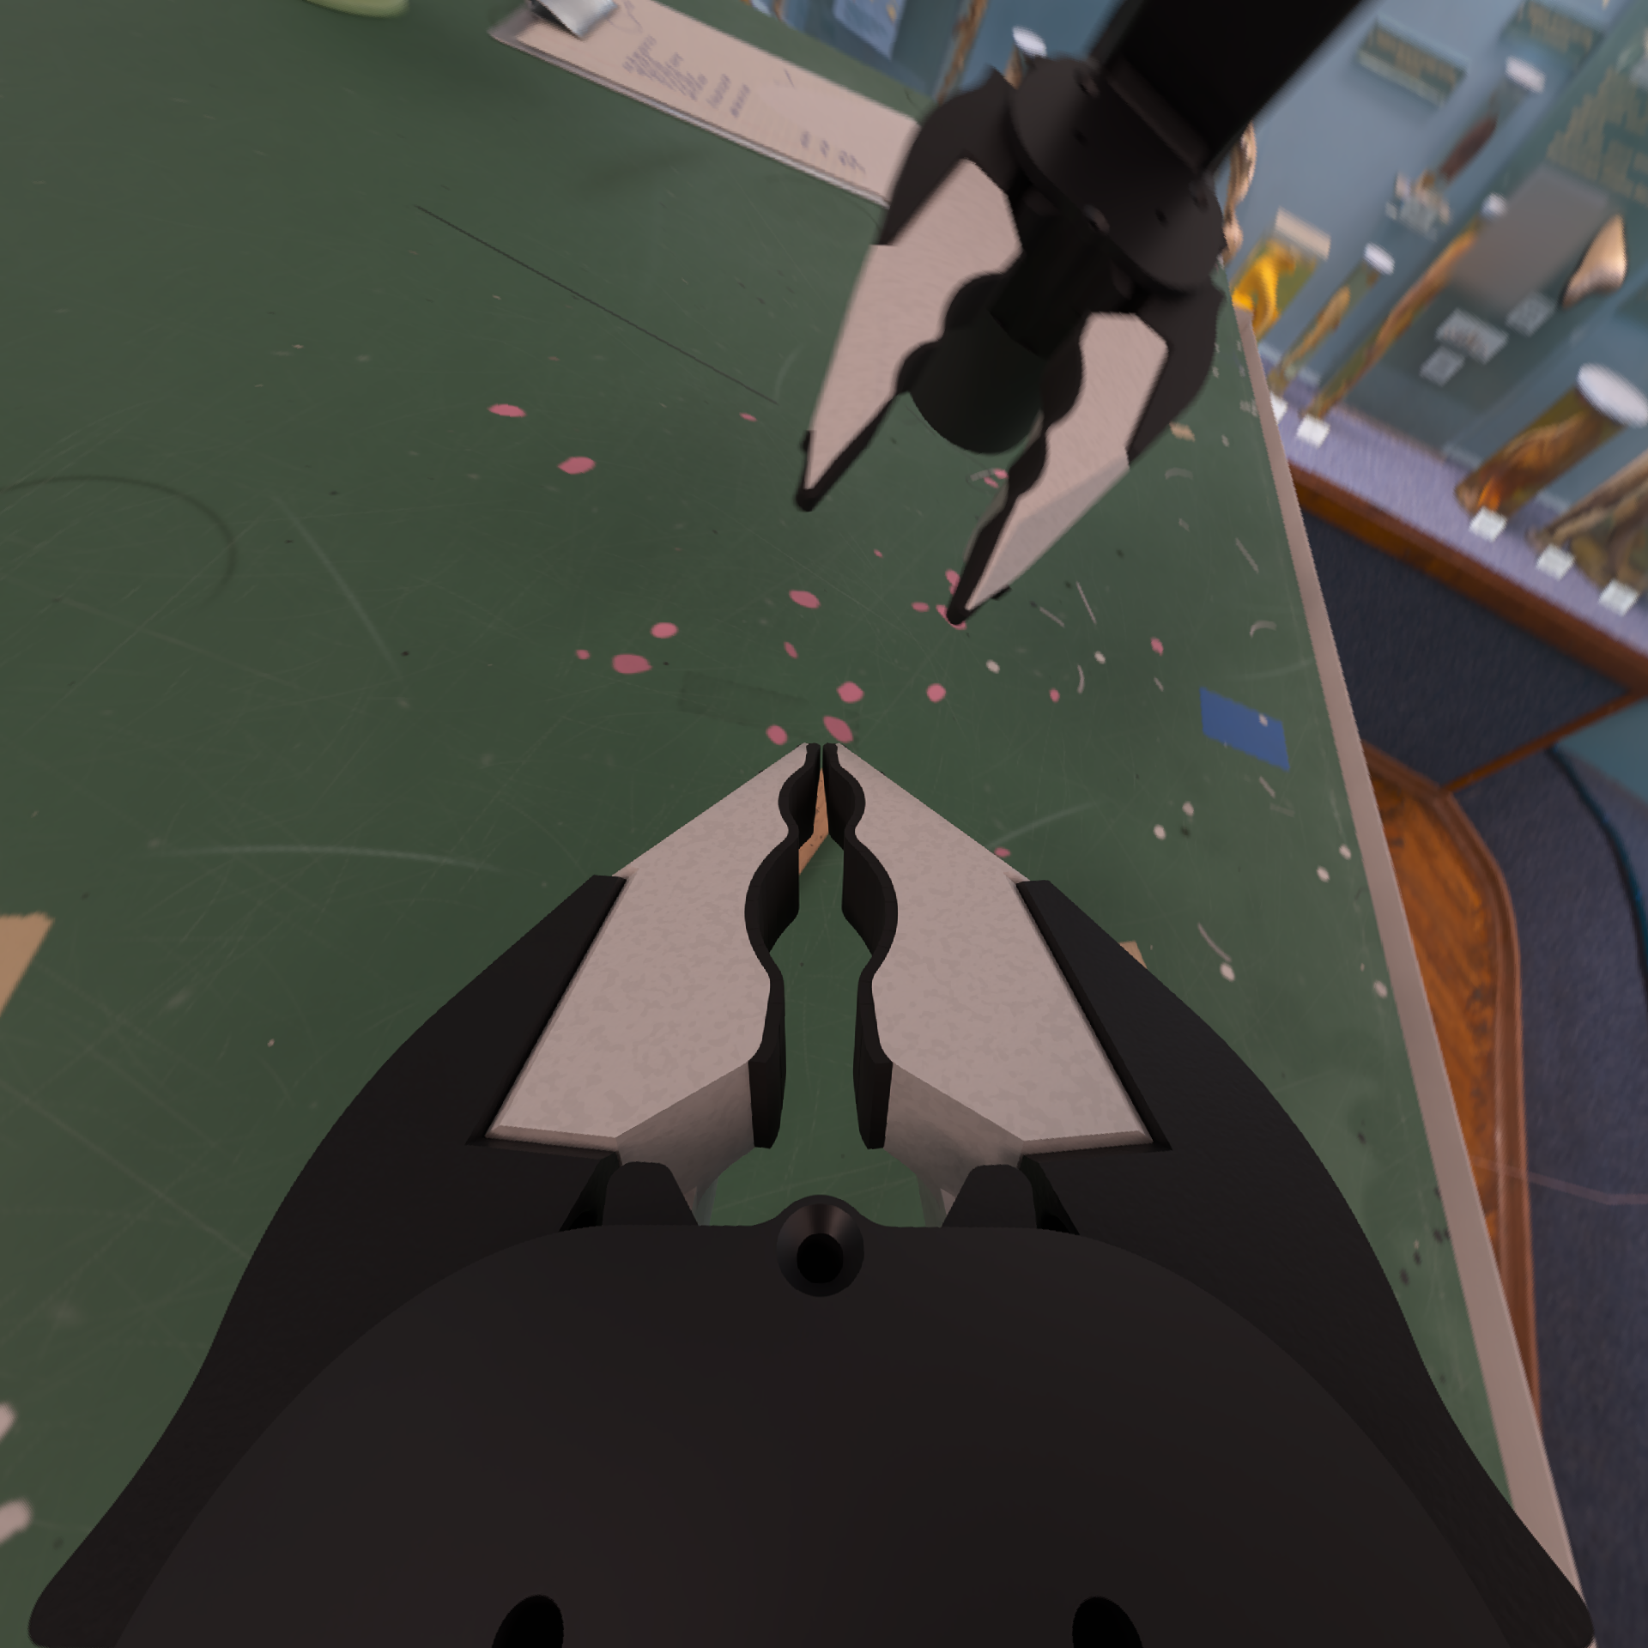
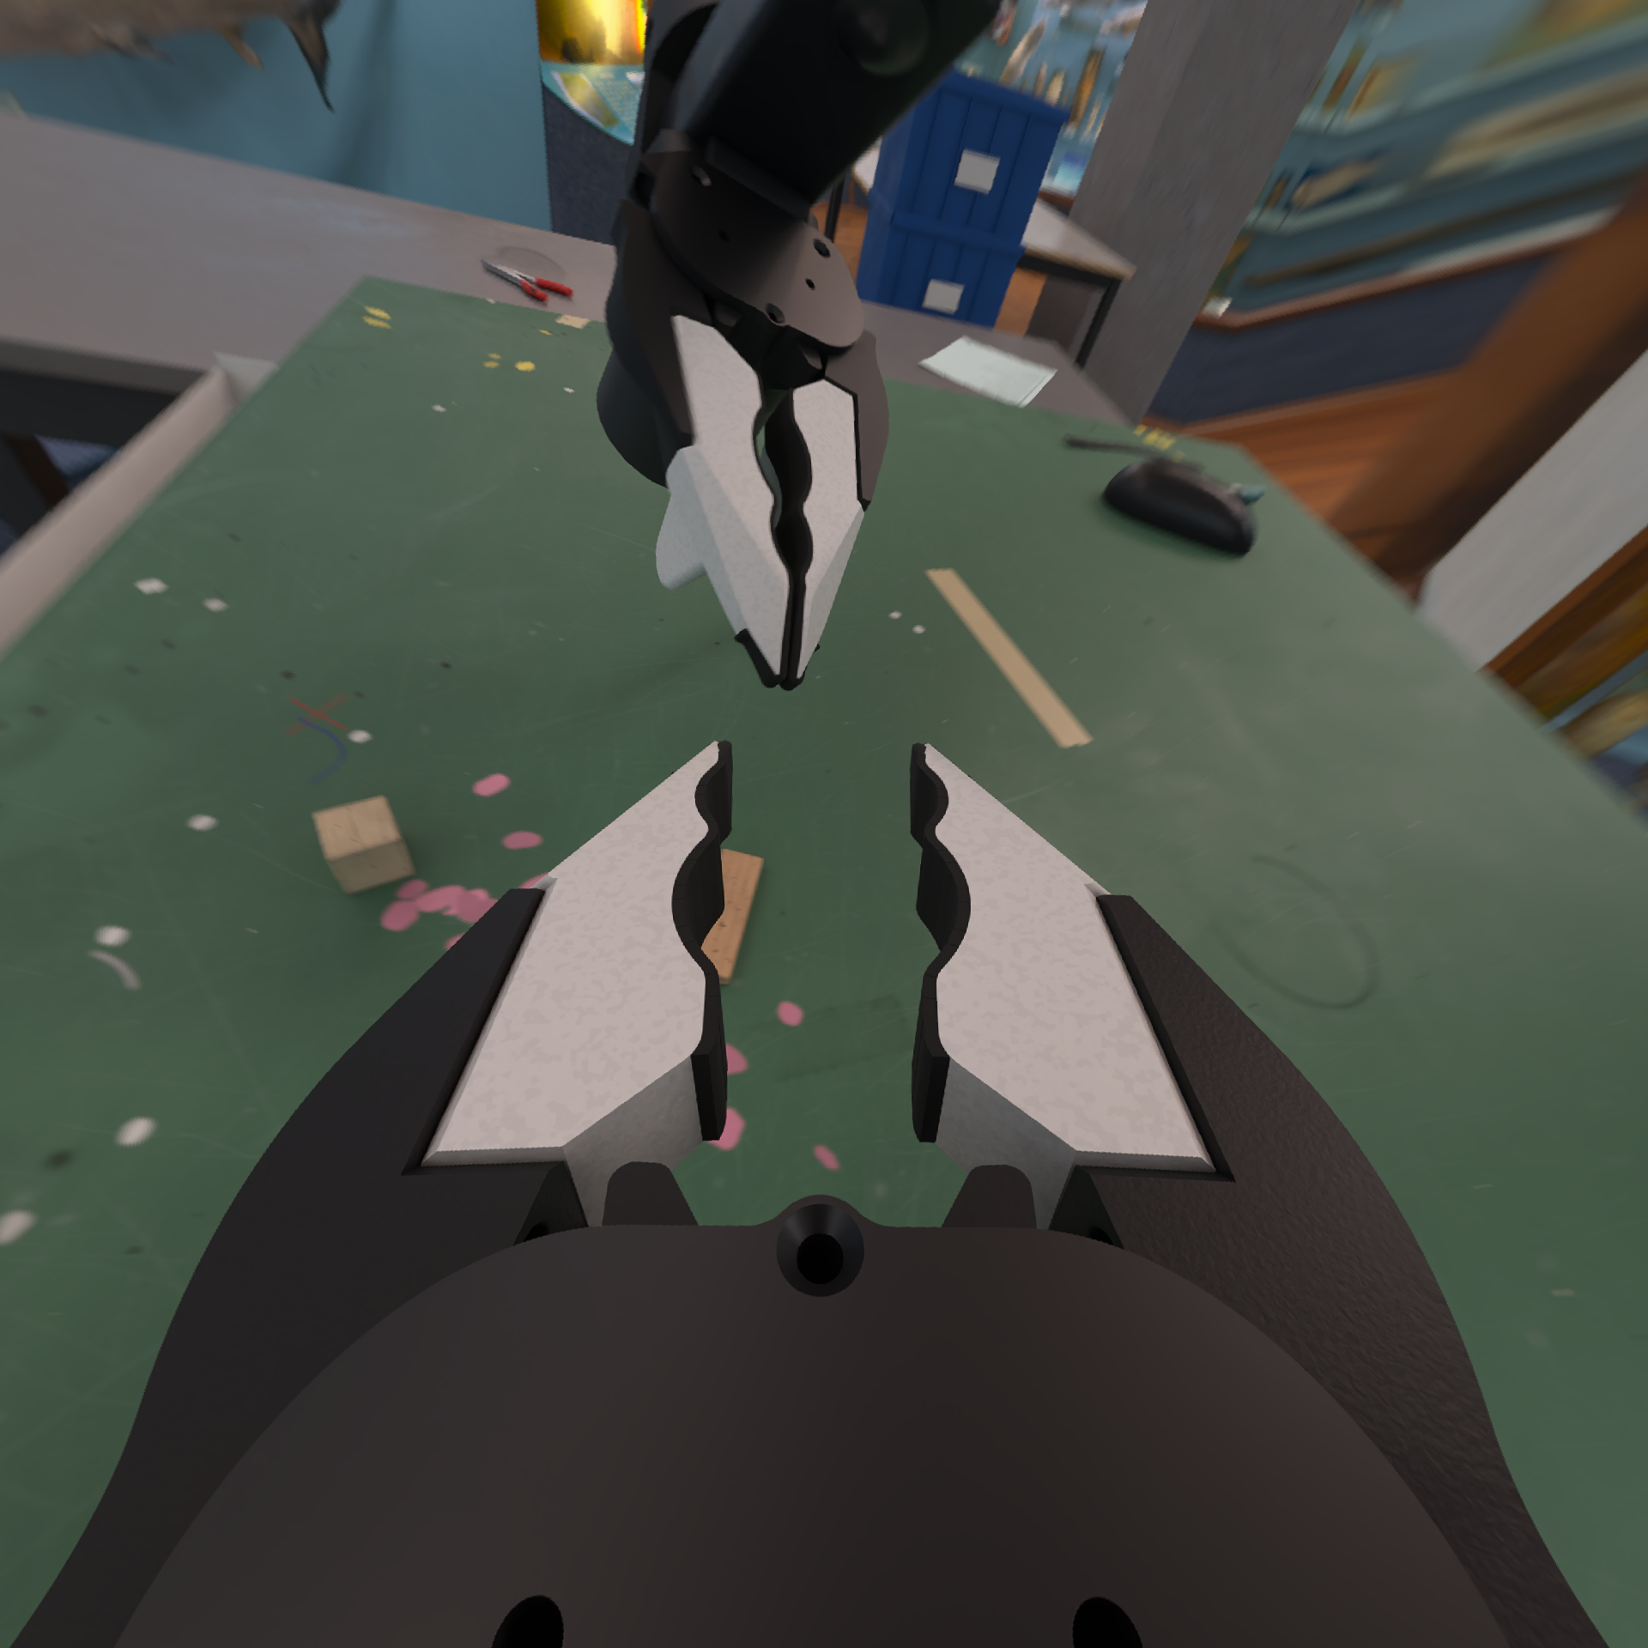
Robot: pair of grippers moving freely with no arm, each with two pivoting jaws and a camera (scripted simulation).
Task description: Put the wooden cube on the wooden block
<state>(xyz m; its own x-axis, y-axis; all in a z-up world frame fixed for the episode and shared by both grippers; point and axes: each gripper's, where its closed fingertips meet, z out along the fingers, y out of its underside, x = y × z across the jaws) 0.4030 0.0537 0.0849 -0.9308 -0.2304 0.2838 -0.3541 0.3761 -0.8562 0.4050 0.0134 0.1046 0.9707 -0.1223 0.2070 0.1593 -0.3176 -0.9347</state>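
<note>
While the wooden cube (image 2: 363,844) sits alone on the green table (image 2: 1159,892), well left of the right gripper (image 2: 820,758), the flat wooden block (image 2: 736,910) lies just beside that gripper's left finger, partly hidden by it. Its jaws stand wide and empty. Opposite, the left gripper (image 1: 821,749) hangs above the table with tips pressed together, holding nothing. A clipboard (image 1: 713,98) carries handwriting too blurred to read.
</note>
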